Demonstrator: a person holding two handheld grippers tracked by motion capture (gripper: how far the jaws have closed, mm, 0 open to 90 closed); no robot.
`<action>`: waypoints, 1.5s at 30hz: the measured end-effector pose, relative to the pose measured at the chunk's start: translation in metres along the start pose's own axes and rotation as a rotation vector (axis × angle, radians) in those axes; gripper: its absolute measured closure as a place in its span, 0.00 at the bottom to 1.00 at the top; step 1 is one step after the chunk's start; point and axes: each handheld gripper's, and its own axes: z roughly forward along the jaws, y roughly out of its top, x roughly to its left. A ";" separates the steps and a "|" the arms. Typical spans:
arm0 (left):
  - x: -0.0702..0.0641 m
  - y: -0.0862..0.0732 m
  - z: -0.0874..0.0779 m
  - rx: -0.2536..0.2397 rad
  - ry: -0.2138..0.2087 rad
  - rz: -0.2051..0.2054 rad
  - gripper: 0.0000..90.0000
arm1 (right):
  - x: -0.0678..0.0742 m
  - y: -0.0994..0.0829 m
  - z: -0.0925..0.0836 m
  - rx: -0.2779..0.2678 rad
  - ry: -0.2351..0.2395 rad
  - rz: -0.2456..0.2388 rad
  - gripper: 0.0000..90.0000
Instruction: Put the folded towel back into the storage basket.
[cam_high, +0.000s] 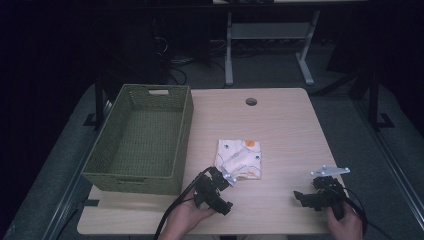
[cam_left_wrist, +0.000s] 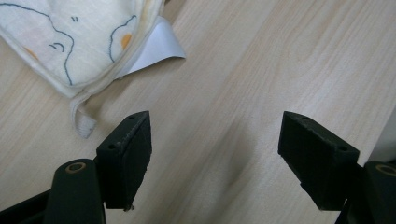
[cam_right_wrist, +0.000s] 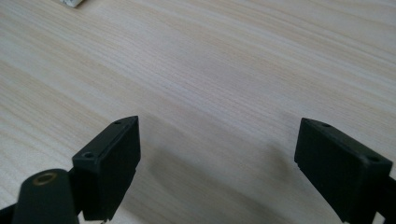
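A folded white cloth (cam_high: 240, 157) with orange and blue drawings lies near the middle of the light wooden table (cam_high: 287, 125). My left gripper (cam_high: 218, 179) sits at the cloth's front left corner, held in a hand. In the left gripper view the cloth (cam_left_wrist: 70, 42) and its white label (cam_left_wrist: 154, 46) lie just beyond the open gripper (cam_left_wrist: 215, 135), whose jaws hold nothing. My right gripper (cam_high: 305, 196) rests near the table's front right, well apart from the cloth. It stands open (cam_right_wrist: 217, 140) over bare wood.
A green woven basket (cam_high: 132, 180) with nothing in it stands on the table's left side. A round cable hole (cam_high: 251, 101) is at the far edge. Another desk's white legs (cam_high: 229, 50) stand beyond the table on the dark floor.
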 end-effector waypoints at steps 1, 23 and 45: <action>0.001 0.000 0.000 0.006 0.000 -0.001 0.29 | -0.001 0.000 0.000 -0.001 0.002 0.002 0.16; 0.004 0.026 -0.005 -0.002 0.061 -0.068 0.29 | 0.002 0.003 0.000 -0.002 -0.004 0.003 0.16; 0.033 0.070 0.000 0.008 0.095 -0.136 0.30 | 0.002 0.004 -0.001 -0.002 -0.003 0.007 0.16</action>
